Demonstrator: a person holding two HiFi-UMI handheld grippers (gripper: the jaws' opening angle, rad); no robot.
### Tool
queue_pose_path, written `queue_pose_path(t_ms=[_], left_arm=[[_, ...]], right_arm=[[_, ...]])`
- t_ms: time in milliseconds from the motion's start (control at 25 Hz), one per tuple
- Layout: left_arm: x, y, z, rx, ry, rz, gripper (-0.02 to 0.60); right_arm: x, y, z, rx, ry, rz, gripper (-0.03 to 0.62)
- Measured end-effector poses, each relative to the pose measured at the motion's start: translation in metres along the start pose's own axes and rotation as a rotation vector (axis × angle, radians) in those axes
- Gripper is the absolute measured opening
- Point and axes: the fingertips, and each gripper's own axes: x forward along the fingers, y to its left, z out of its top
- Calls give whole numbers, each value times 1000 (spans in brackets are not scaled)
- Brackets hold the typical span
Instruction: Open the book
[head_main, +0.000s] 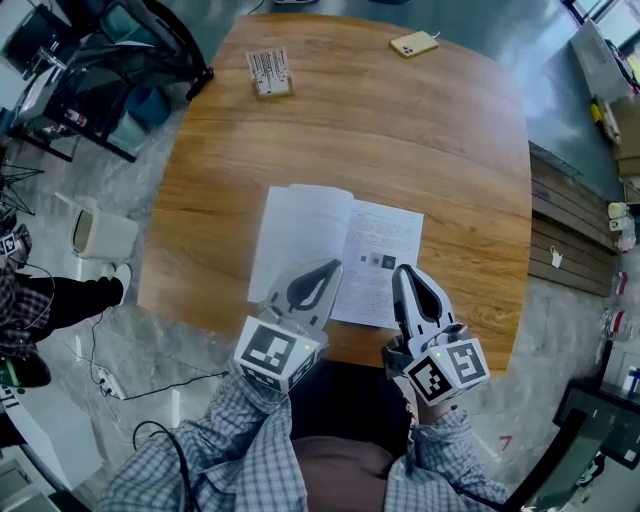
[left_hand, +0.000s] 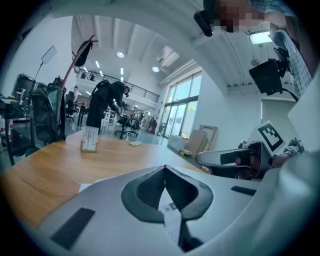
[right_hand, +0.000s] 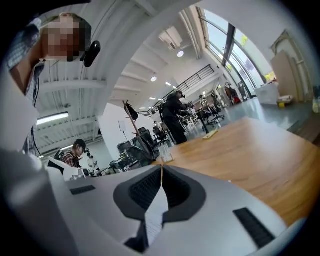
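1. Table (head_main: 380, 130): rounded wooden top that fills the middle of the head view.

2. Book (head_main: 330, 235): lies open and flat on the table with its white printed pages up. It sits toward the top's 6 o'clock edge, the side nearest the wearer. The fold runs roughly from 12 to 6 o'clock. The right page carries a few small dark squares near the fold.

3. Left gripper (head_main: 332, 268): at 7 o'clock from the book's centre, over the lower part of the left page and pointing toward 1 o'clock. The claw is pressed together with the tips meeting. In its own view a strip of printed page shows through the gap behind the tips.

4. Right gripper (head_main: 402, 272): at 5 o'clock from the book's centre, over the lower right page and pointing toward 12 o'clock. The claw is pressed together, with the same strip of page visible behind the tips.

5. Marker cubes (head_main: 275, 352) (head_main: 452, 370): one on the rear of each gripper, at the table's 6 o'clock edge.

6. Sleeves (head_main: 240, 440): checked cloth, entering from 6 o'clock.

7. Phone (head_main: 414, 44): pale yellow, lying flat at the table's 1 o'clock, well apart from the book.

8. Card stand (head_main: 269, 72): small and upright, with barcode print, at the table's 11 o'clock.

9. Person (head_main: 60, 300): partly in frame at 9 o'clock, on the floor beside the table.
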Motion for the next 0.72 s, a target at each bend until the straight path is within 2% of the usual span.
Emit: queue_pose_path(t_ms=[160,360,720], left_arm=[[-4,-11,30,-18,-53,-11,8],[-9,-19,60,17,-111,-15,8],[-13,-25,81,50,-161,-34,8]], right_arm=[[-11,5,33,-60,-65,-12,20],[-23,4,63,-89,-133,-33,20],[-40,6,98,-129,-213,-55,20]])
